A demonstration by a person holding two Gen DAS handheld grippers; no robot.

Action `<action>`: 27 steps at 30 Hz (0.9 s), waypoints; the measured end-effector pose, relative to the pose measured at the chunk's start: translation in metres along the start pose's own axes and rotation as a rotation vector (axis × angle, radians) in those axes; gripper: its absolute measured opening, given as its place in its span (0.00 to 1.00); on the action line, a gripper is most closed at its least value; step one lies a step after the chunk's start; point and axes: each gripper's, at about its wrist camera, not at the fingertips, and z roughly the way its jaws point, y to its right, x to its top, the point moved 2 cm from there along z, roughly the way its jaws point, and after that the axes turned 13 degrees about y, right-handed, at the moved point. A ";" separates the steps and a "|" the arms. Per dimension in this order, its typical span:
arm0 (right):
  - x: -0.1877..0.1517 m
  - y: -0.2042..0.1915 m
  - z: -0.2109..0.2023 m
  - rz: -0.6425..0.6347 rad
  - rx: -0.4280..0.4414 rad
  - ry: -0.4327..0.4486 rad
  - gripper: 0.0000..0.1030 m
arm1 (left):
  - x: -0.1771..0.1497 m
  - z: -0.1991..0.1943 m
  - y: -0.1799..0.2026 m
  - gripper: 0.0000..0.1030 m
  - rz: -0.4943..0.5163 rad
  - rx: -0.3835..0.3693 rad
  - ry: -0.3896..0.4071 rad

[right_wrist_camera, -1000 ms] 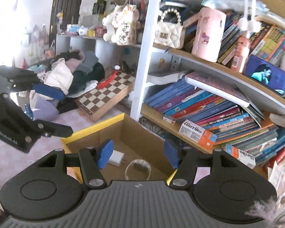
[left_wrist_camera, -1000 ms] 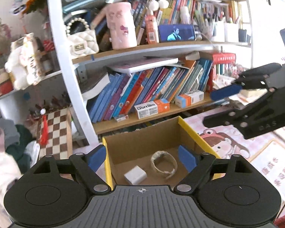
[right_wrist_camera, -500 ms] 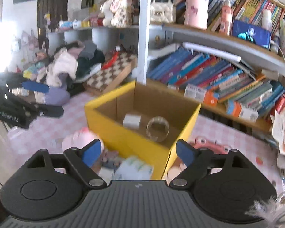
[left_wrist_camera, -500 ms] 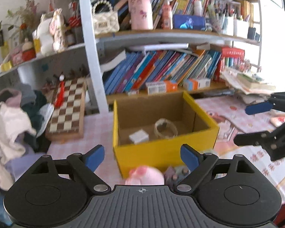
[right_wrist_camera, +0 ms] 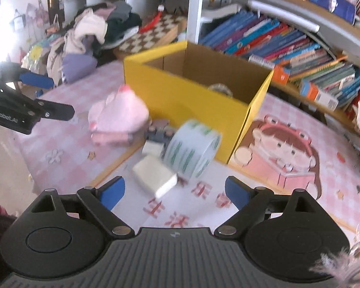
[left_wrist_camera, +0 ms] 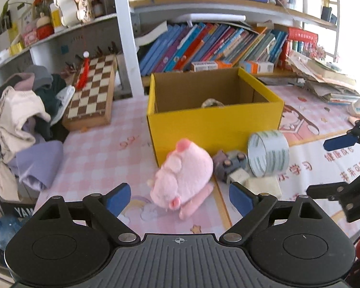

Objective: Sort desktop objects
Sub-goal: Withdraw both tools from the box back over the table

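A yellow cardboard box [left_wrist_camera: 213, 124] [right_wrist_camera: 180, 88] stands open on the pink desk mat, with a woven ring [left_wrist_camera: 212, 102] inside. In front of it lie a pink plush toy [left_wrist_camera: 183, 177] [right_wrist_camera: 118, 116], a roll of clear tape [left_wrist_camera: 267, 152] [right_wrist_camera: 192, 148], a small grey toy [left_wrist_camera: 228, 165] [right_wrist_camera: 159, 133] and a white block [right_wrist_camera: 154, 178]. My left gripper [left_wrist_camera: 178, 198] is open and empty, just before the plush. My right gripper [right_wrist_camera: 175, 193] is open and empty, above the white block; it also shows at the right edge of the left wrist view [left_wrist_camera: 343, 163].
A bookshelf [left_wrist_camera: 216, 45] full of books stands behind the box. A chessboard [left_wrist_camera: 92, 91] leans at the back left beside a pile of clothes [left_wrist_camera: 19, 124]. Stacked papers [left_wrist_camera: 324, 84] lie at the back right. The left gripper shows in the right wrist view [right_wrist_camera: 24, 100].
Both grippers have pulled back and away from above the box. The plush, tape roll and other desk items in front of the box have come into view.
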 end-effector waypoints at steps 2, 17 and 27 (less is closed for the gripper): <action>-0.004 -0.001 0.004 0.012 0.007 -0.022 0.88 | -0.006 -0.001 0.002 0.91 -0.003 -0.006 -0.019; -0.024 -0.016 0.023 0.019 0.033 -0.129 0.87 | -0.036 0.012 0.016 0.91 -0.013 -0.060 -0.141; -0.020 -0.020 0.035 -0.015 0.070 -0.124 0.65 | -0.039 0.018 0.019 0.91 -0.011 -0.059 -0.157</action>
